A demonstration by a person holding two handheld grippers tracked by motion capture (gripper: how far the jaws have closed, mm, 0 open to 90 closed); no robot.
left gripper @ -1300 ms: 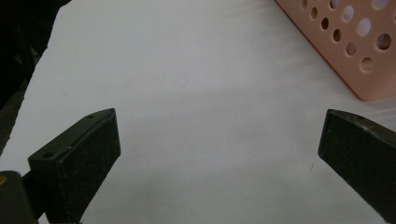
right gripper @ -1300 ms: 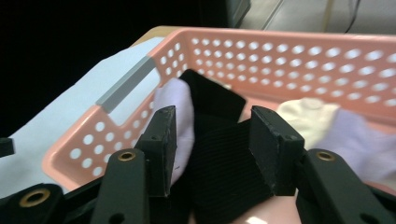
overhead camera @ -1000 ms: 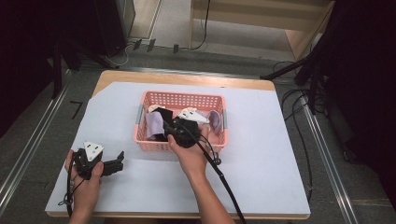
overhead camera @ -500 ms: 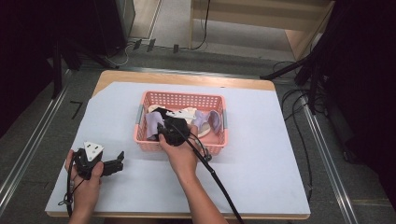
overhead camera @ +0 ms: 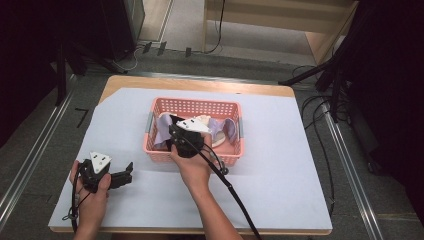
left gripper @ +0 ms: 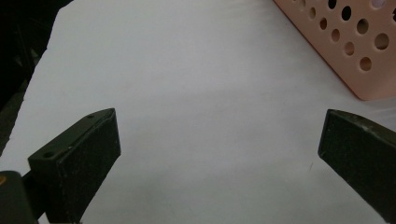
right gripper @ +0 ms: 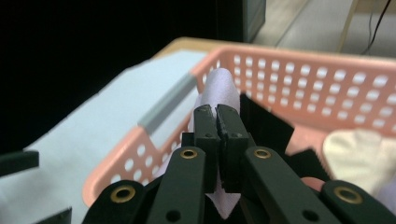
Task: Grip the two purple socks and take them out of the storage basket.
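A pink perforated basket (overhead camera: 195, 103) on the white table cover holds several cloths. My right gripper (overhead camera: 173, 121) reaches into its left half, and its jaws have just been closing. In the right gripper view they are pressed together on a fold of lavender cloth (right gripper: 223, 86), which sticks up past the right gripper's (right gripper: 217, 114) tips and hangs out below them. A black cloth (right gripper: 266, 123) and a cream cloth (right gripper: 355, 144) lie beside it. My left gripper (overhead camera: 128, 173) rests low over the table at the front left, open with nothing between its jaws (left gripper: 219, 154).
The basket's corner (left gripper: 345, 51) is ahead and to the right of the left gripper. More lavender cloth (overhead camera: 227, 127) drapes at the basket's right side. The right gripper's cable (overhead camera: 232, 192) trails across the table toward the front edge. White cover (overhead camera: 290, 165) lies bare to the right.
The right gripper shifted slightly left inside the basket and its jaws closed onto the lavender cloth. The left hand and gripper stayed put.
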